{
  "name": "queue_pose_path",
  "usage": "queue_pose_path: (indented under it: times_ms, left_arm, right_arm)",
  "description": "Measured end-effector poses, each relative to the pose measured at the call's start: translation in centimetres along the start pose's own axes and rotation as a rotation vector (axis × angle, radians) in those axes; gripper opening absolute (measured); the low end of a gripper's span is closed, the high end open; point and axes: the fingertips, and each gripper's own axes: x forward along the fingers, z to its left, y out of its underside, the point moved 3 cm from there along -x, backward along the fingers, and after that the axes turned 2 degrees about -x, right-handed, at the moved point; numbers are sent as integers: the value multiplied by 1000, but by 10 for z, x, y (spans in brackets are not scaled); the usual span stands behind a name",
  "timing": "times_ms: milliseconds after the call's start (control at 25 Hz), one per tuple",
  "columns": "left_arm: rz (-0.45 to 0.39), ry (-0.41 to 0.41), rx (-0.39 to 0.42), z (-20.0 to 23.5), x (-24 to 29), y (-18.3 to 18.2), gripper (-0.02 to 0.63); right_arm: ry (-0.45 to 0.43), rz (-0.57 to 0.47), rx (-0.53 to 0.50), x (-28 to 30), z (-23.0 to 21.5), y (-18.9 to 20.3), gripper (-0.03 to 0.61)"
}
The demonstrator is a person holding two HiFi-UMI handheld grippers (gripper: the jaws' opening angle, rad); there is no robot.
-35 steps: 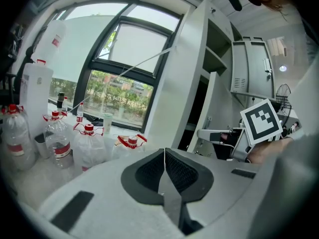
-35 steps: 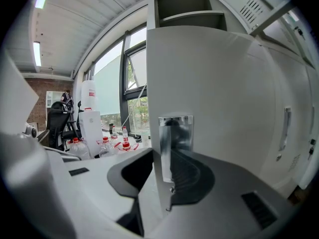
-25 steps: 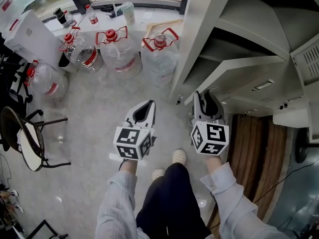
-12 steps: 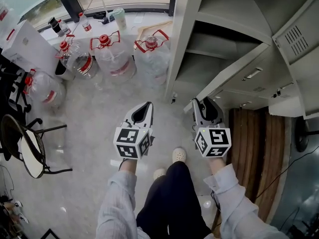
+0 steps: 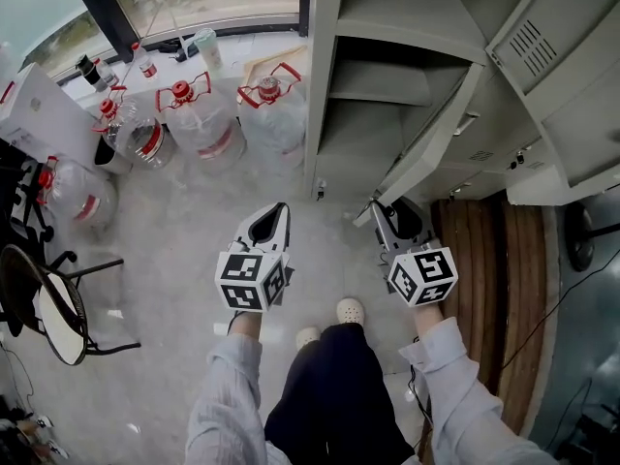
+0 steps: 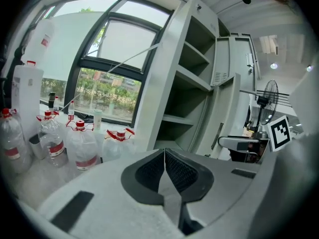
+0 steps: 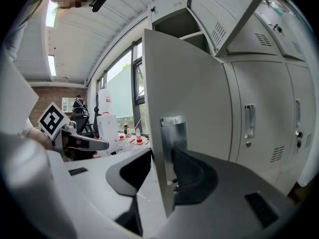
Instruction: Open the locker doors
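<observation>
Two open: grey lower locker door [image 5: 436, 143], vented upper locker door [image 5: 557, 46].

Left gripper [image 5: 282, 207] fingers together, right gripper [image 5: 391, 211] fingers just opening, door [image 7: 192, 96] between

Nothing in the room can actually be read from here. The water jugs [image 5: 208, 129] out beyond the left gripper's [image 5: 281, 209] fingertips wear red bands round their middles, but whatever is printed on them is too small to make out. Far off to the left of those fingers a white box [image 5: 44, 114] carries a small red mark, its letters just a smudge. The little bottles [image 5: 145, 63] on the sill past the jugs have labels too, equally illegible. The marker cube [image 5: 254, 281] behind the fingers shows only black-and-white squares: a pattern, not writing.
</observation>
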Motion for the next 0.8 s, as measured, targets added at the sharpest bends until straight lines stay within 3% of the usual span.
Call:
queue_pose_path:
  times_ms: [320,800]
  left_arm:
    - [19,27,-3,-33,10,4,12]
    - [12,-11,-17,-65,16,4,12]
  right_arm:
    - [-26,13,-7,-27,-19,5,127]
    - [-114,14,-25,-56,-41,10,129]
